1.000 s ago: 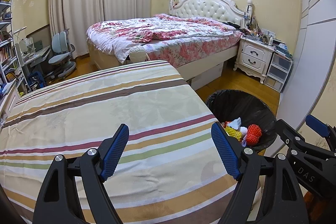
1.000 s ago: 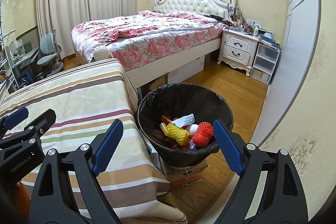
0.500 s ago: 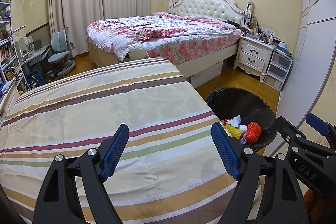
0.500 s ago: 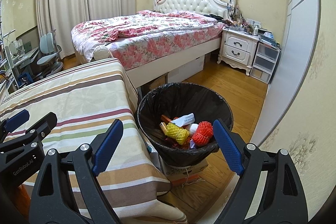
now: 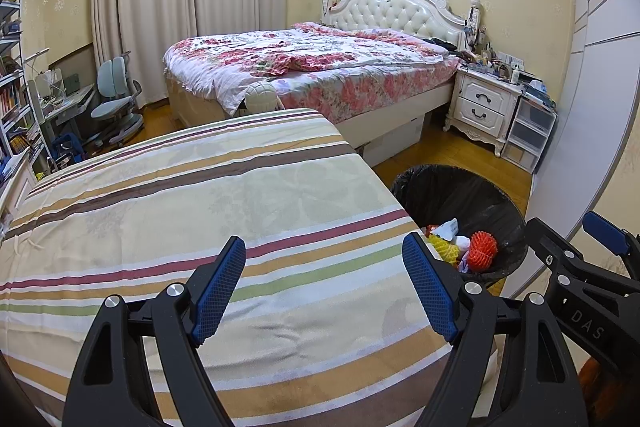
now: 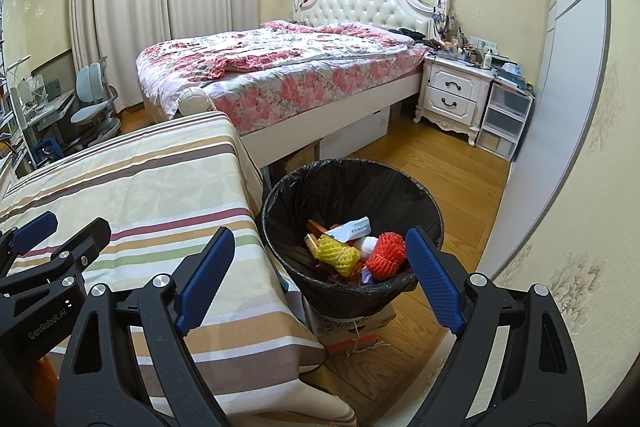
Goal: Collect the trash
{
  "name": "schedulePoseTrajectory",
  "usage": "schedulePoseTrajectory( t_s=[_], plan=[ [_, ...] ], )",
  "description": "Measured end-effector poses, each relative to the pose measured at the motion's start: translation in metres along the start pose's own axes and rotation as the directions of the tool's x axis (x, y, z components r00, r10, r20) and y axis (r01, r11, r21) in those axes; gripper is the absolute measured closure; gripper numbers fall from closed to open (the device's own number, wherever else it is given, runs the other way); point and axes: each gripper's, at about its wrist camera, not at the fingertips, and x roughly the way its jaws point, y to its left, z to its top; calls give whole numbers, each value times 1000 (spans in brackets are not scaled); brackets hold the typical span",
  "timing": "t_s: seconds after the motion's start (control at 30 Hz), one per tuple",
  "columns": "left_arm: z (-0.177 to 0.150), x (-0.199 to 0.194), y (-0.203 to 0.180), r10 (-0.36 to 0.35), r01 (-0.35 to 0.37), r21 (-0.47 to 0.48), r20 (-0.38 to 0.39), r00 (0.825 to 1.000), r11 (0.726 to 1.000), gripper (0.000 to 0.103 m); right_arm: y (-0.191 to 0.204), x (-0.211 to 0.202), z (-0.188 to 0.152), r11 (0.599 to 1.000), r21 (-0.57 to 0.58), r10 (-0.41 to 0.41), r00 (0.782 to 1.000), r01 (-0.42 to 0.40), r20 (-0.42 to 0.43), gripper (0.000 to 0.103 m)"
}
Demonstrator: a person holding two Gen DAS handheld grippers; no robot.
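**A:** Trash all sitting down in the black-lined bin (image 6: pixel 352 227) on the floor, hard against the side of the striped tablecloth (image 5: pixel 200 211). Yellow foam net (image 6: pixel 338 253), red foam net (image 6: pixel 386 257), a white wrapper (image 6: pixel 352 227) on top. Nothing visible on the cloth to pick up.

**B:** Both claws wide open and empty: left gripper (image 5: pixel 324 287) over the cloth, right gripper (image 6: pixel 320 279) hanging just short of the bin's near rim.

**A:** Probably featherweight, all of it. Squashy nets, easy to pinch mid-body. Wrapper thin and slippery-looking, so better grabbed at a crumpled fold.

**B:** Thin, floppy liner, likely to snag on a finger. Table edge tight on the bin's left, bed frame (image 6: pixel 340 127) just behind. Open wood floor (image 6: pixel 452 171) on the right, so best room for moving there.
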Motion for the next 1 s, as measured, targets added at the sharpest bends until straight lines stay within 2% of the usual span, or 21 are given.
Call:
schedulePoseTrajectory(
  t_s=[1.0],
  plan=[
    [-3,1,-1,-1,1,-1,-6,1000,1000,25,1,-1,0,1000,0,0,1000,0,0,18]
  ],
)
